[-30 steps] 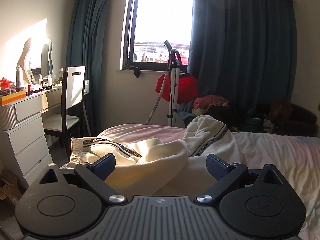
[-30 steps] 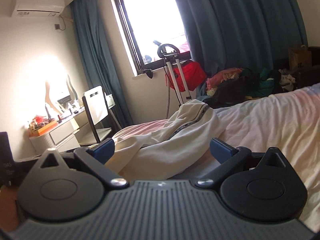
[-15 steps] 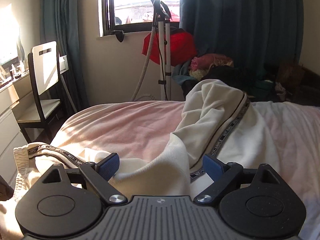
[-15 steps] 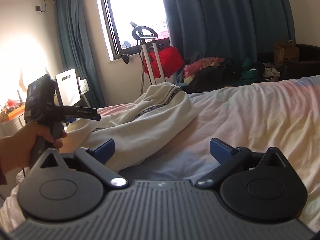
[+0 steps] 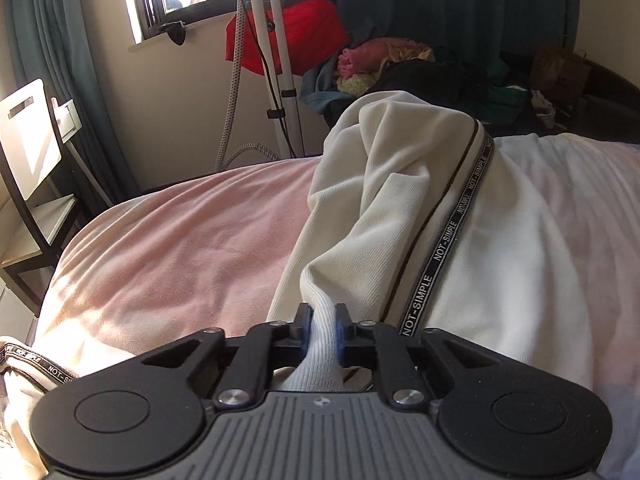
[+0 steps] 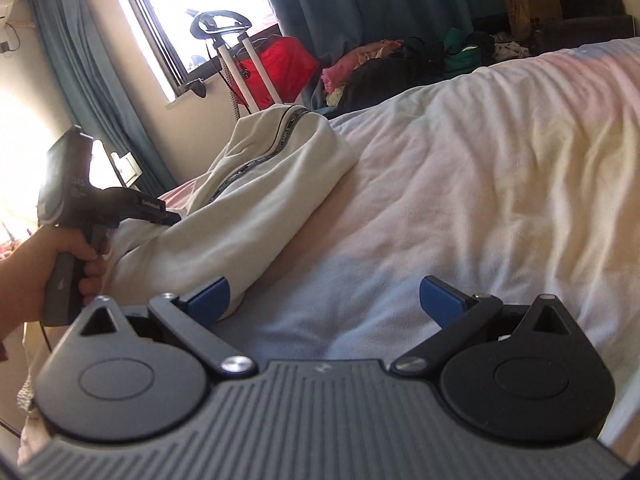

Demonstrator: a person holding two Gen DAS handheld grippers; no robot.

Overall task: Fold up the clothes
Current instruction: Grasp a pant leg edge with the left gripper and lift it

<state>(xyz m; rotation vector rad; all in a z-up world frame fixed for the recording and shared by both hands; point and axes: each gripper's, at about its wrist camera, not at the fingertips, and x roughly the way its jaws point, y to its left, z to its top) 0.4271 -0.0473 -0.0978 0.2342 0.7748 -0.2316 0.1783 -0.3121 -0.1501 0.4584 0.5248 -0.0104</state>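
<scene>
Pinching a bunched ridge of the cream garment [image 5: 400, 208], the left gripper [image 5: 320, 326] is clamped narrow on it; right gripper [image 6: 324, 294] spread wide, holding nothing, low over the bed [image 6: 500, 152] by the cloth's near edge; garment lies heaped and crumpled across the bed; risk: thin pinch slipping out, or dragging several layers together; cloth's lower end cut off, layers in the pinch unclear.

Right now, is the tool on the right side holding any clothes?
No, the right tool is wide open over the bed sheet, and the cream garment only lies beside its left finger.
</scene>
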